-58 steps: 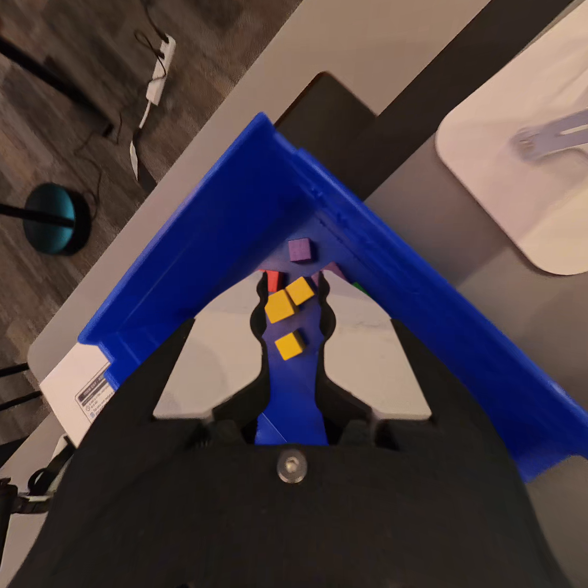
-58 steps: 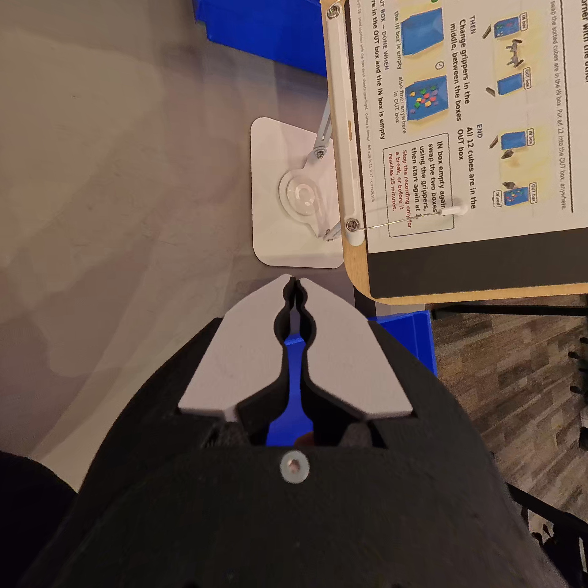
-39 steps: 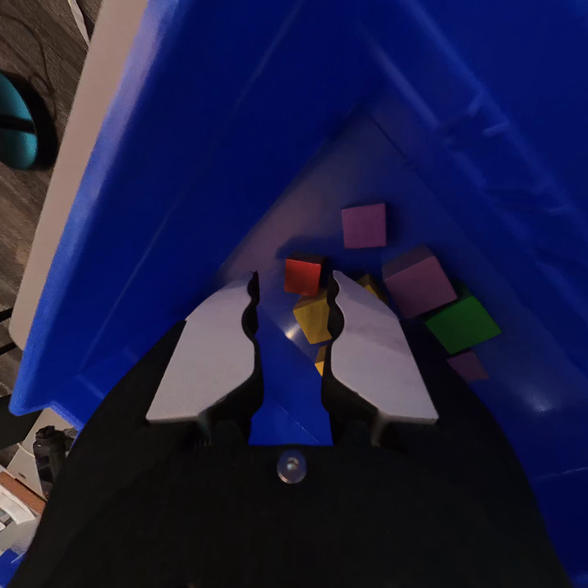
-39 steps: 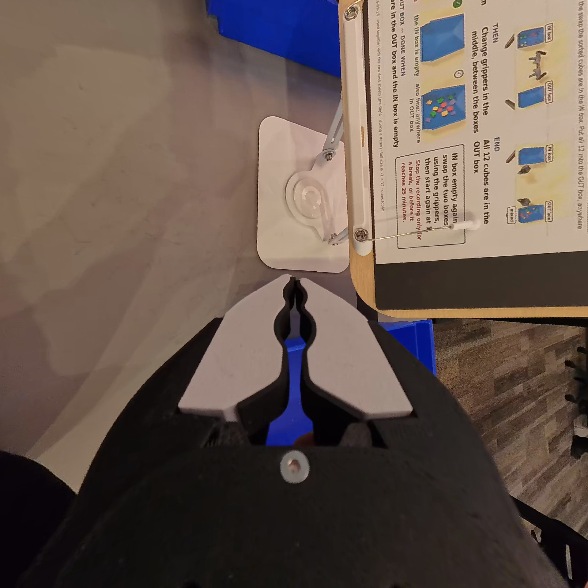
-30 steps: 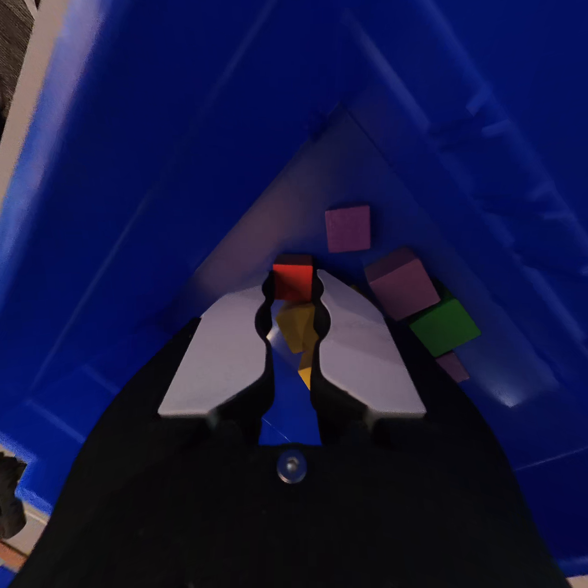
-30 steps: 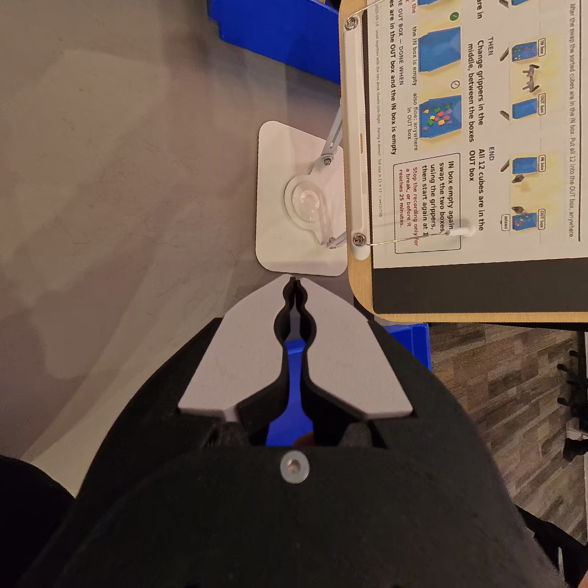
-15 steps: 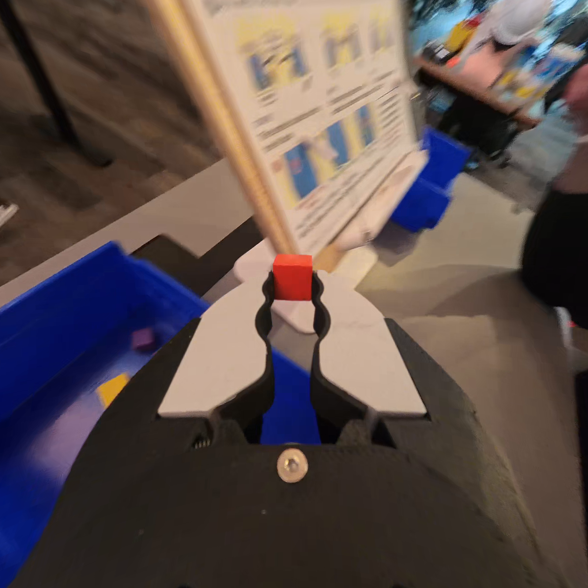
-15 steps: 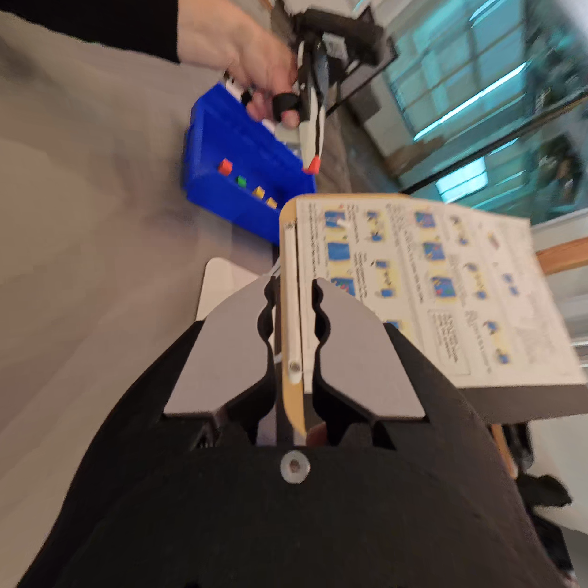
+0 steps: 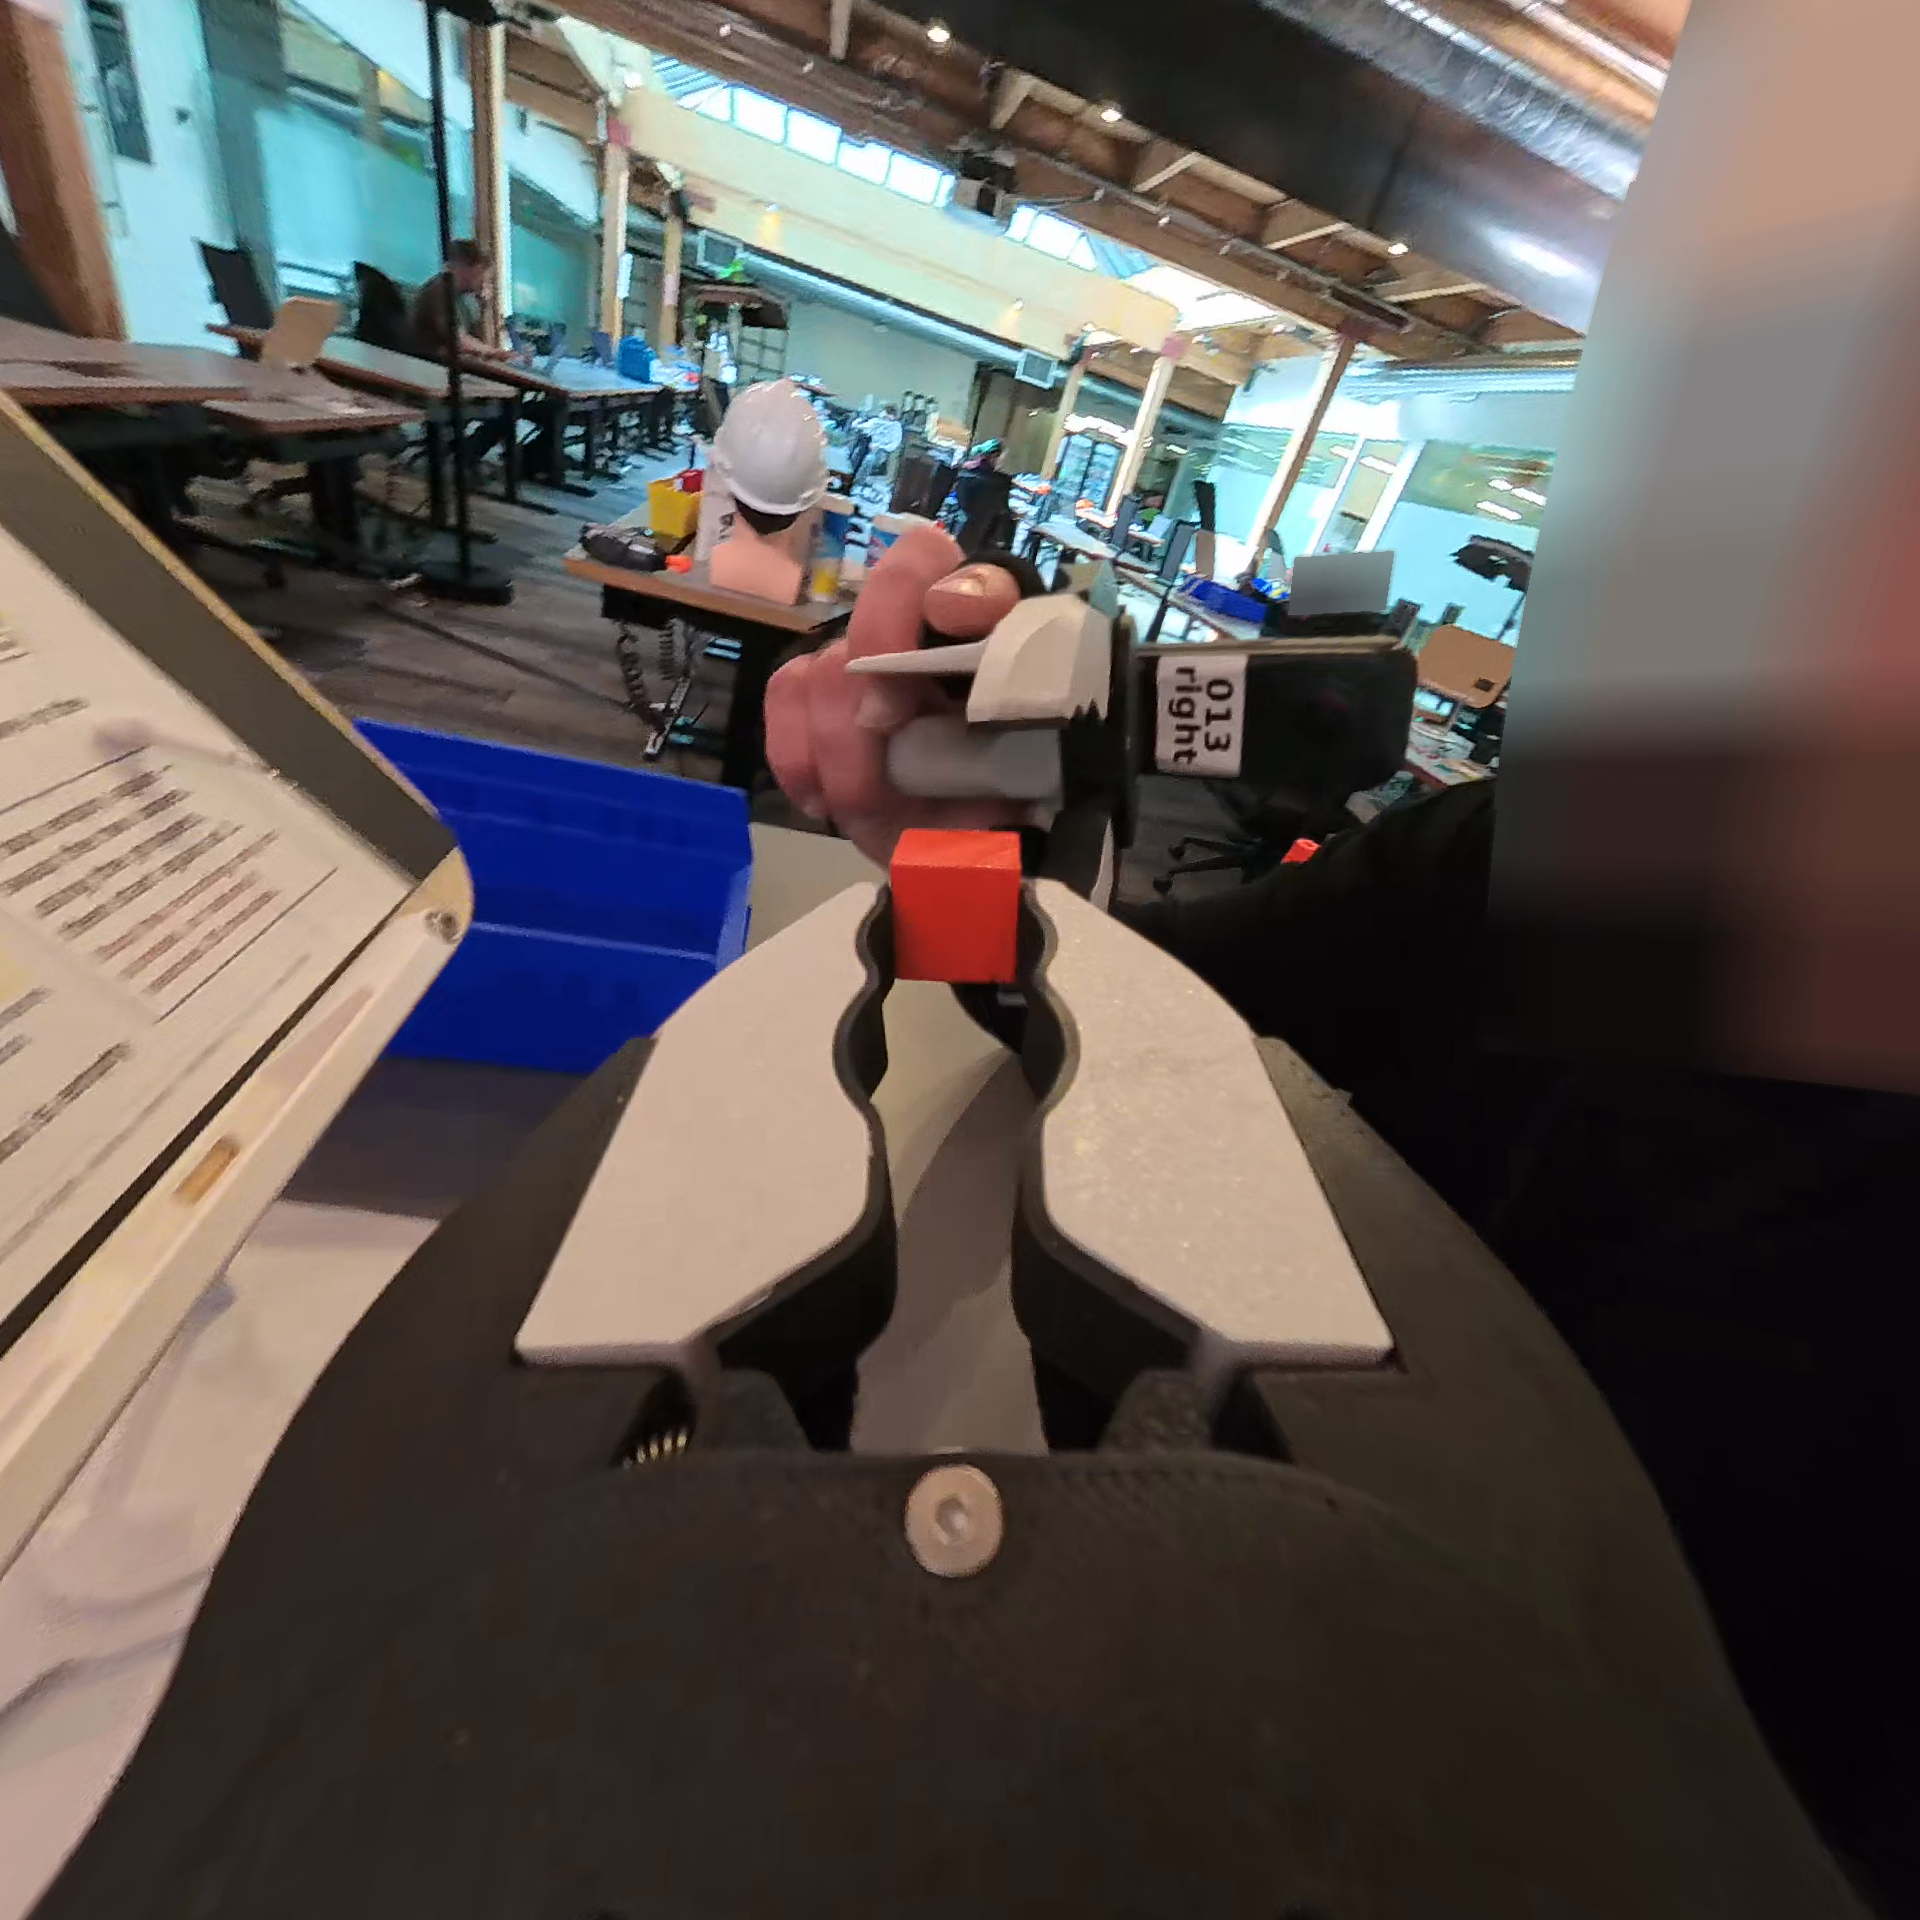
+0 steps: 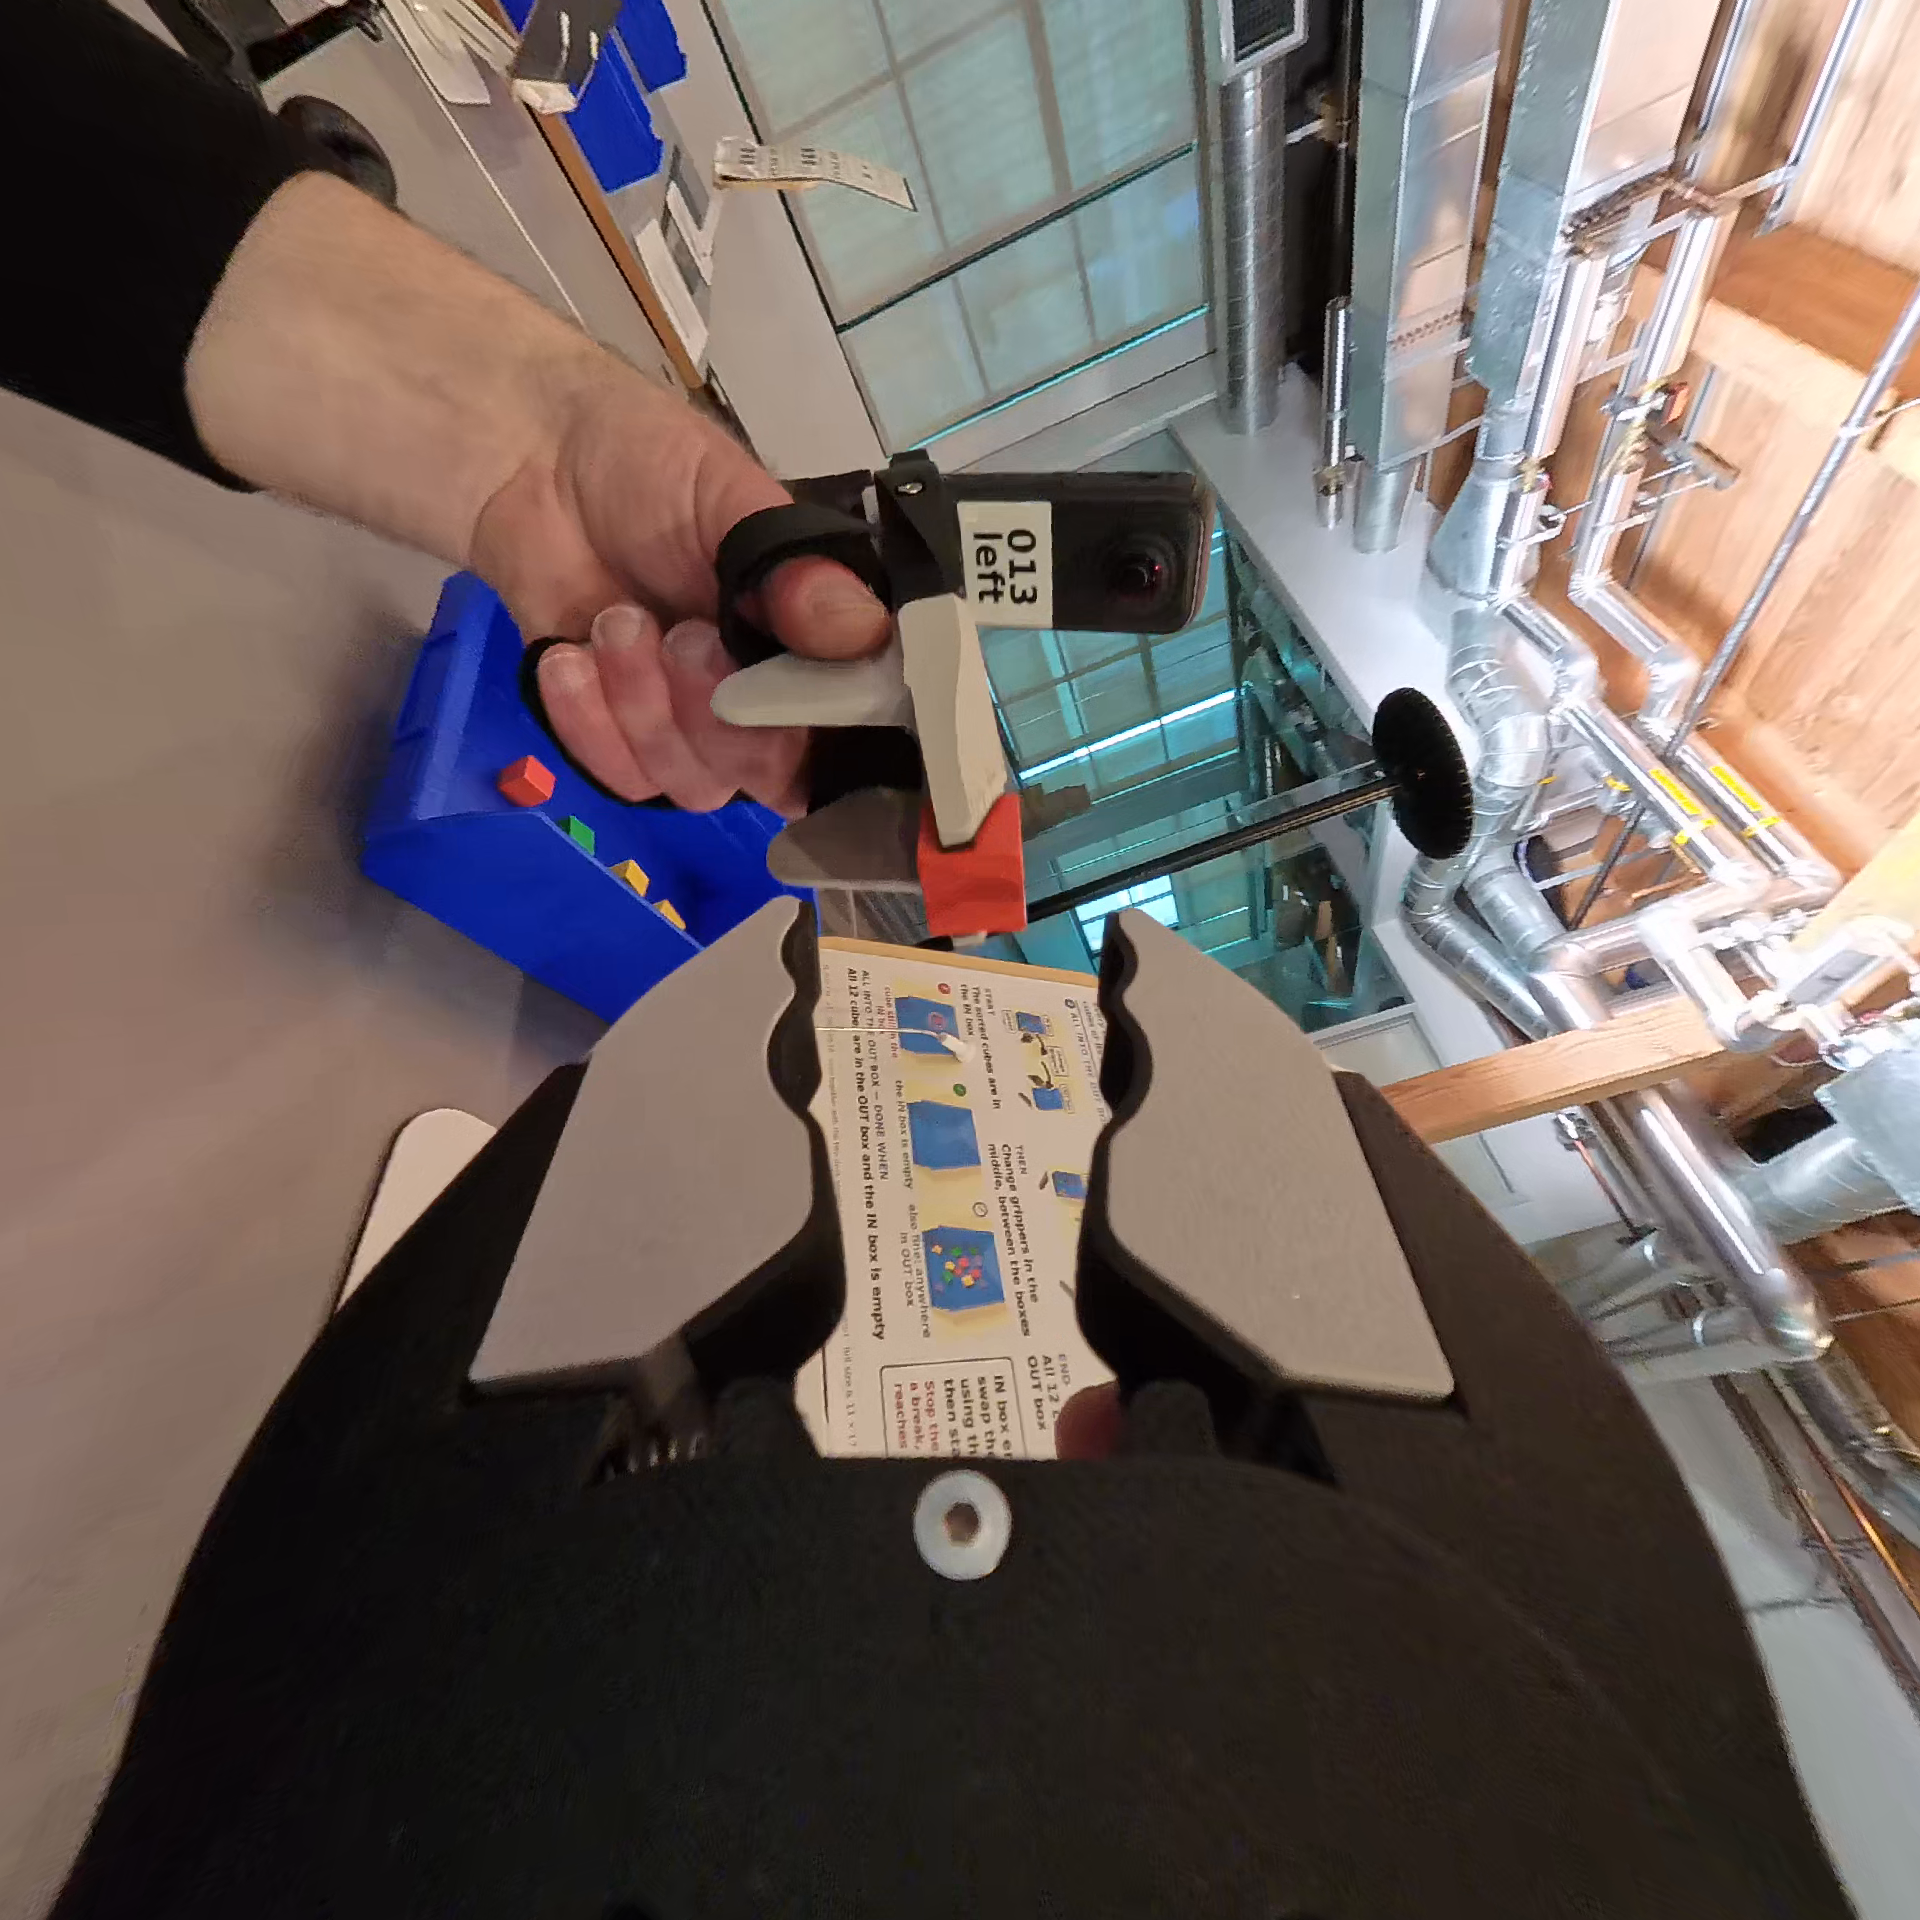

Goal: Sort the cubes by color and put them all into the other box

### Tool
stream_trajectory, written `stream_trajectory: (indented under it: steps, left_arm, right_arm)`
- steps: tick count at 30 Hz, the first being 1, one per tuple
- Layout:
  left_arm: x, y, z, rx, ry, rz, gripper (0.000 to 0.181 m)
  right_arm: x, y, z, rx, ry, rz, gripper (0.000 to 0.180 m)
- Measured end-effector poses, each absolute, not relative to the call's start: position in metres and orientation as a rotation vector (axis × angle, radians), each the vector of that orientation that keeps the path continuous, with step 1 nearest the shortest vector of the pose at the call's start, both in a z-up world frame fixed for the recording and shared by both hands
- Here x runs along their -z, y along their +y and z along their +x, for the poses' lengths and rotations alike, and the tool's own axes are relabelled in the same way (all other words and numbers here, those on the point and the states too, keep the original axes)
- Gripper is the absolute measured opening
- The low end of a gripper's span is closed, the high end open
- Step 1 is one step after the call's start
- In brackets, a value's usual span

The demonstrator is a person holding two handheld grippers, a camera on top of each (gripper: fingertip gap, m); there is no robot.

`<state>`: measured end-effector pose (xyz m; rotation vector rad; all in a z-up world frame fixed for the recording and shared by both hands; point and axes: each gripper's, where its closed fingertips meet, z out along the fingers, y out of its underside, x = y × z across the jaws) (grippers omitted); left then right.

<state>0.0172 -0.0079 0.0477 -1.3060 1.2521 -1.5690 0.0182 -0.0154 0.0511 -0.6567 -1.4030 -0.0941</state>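
My left gripper (image 9: 951, 914) is shut on a red cube (image 9: 951, 920) and holds it up in the air. In the right wrist view the same cube (image 10: 977, 873) sits between the left gripper's fingers (image 10: 956, 727), just beyond my right gripper (image 10: 956, 945), which is open and empty, its jaws wide apart. A blue box (image 10: 499, 862) on the grey table holds a red cube (image 10: 527, 779), a green cube (image 10: 575, 831) and yellow cubes (image 10: 631, 876). Another blue box (image 9: 582, 894) stands behind the board in the left wrist view. The right gripper (image 9: 894, 717) faces me there.
An instruction board (image 10: 935, 1195) on a white stand base (image 10: 426, 1153) stands between the boxes; it also shows at the left of the left wrist view (image 9: 156, 935). A person's hand (image 10: 582, 540) holds the left gripper. Desks and a hall lie behind.
My left gripper closed on the red cube in the box, lifted it out and swung up towards the right gripper. My right gripper rose from the table, tilted up and opened.
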Motion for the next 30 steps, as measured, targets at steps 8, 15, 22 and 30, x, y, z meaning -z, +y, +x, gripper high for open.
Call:
stream_trajectory:
  steps: [8,15,22,30]
  left_arm:
    - [-0.050,-0.019,0.038,1.672,1.285,-1.271,0.021]
    - [-0.049,-0.027,0.042,1.710,1.320,-1.257,0.021]
    - [-0.047,-0.031,0.042,1.716,1.350,-1.258,0.021]
    - [-0.046,-0.035,0.042,1.745,1.364,-1.244,0.021]
  right_arm:
    - [-0.056,-0.015,0.025,0.153,-1.386,-0.620,0.043]
    - [-0.050,-0.019,0.021,0.198,-1.428,-0.584,0.034]
    - [-0.051,-0.021,0.020,0.207,-1.427,-0.570,0.025]
    - [-0.052,-0.024,0.021,0.204,-1.441,-0.582,0.022]
